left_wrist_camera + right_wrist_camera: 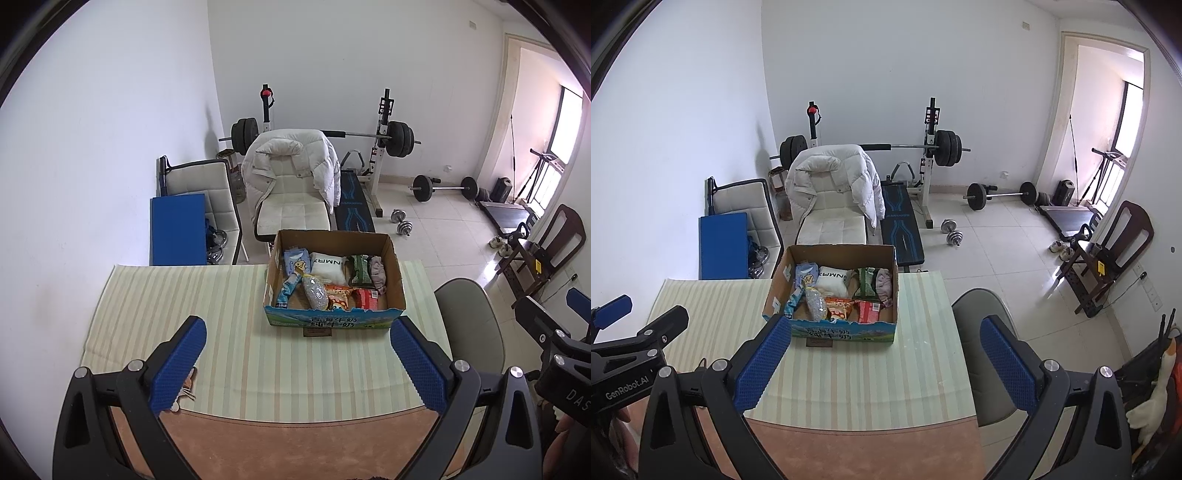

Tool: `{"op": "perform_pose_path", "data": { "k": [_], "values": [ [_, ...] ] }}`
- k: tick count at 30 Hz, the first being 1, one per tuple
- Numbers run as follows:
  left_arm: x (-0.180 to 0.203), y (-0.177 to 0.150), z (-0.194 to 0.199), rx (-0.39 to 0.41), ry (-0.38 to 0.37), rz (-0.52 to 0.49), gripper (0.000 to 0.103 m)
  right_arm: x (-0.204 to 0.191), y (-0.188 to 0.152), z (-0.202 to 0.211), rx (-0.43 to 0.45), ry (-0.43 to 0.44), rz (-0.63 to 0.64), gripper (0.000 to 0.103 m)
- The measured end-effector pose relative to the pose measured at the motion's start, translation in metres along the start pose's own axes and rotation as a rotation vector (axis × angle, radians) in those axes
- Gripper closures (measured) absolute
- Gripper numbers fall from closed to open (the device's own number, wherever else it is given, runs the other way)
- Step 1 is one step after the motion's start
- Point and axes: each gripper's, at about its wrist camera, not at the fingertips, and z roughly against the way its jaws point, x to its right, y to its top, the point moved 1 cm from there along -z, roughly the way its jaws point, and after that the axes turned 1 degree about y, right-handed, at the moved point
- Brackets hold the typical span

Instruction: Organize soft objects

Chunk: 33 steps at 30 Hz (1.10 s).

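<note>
Left gripper (297,363) above striped worktop (184,302), jaws spread wide, nothing between. Right gripper (882,363) same, jaws spread, empty. Cardboard box (846,330) at far edge of worktop, holding soft objects: white pillow (328,266), blue packs (295,260), snack bags (338,295) (labels hard to read). Lower layers in box hidden. Right gripper partly cut off in left view.

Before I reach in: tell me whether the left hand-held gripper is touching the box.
Apart. The left wrist view shows the open left hand-held gripper short of the box, striped mat visible between them.
</note>
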Motion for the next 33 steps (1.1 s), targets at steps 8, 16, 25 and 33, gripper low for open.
{"op": "perform_pose_path", "data": {
  "k": [8,16,25,33],
  "values": [
    [0.0003,0.0001,-0.0001,0.002,0.003,0.001,0.001,0.0016,0.001,0.0001,-0.002,-0.002,0.001,0.0],
    [0.0004,0.0001,0.0003,0.002,0.003,0.001,0.001,0.0015,0.001,0.0001,-0.001,-0.002,0.002,0.0],
    [-0.0005,0.002,-0.0007,0.004,0.003,-0.006,0.001,0.0038,0.0014,-0.0007,0.0,-0.004,0.006,0.0],
    [-0.0006,0.0024,-0.0026,0.004,0.002,-0.007,0.001,0.0035,0.0019,-0.0004,0.001,-0.005,0.008,0.0]
  ]
}}
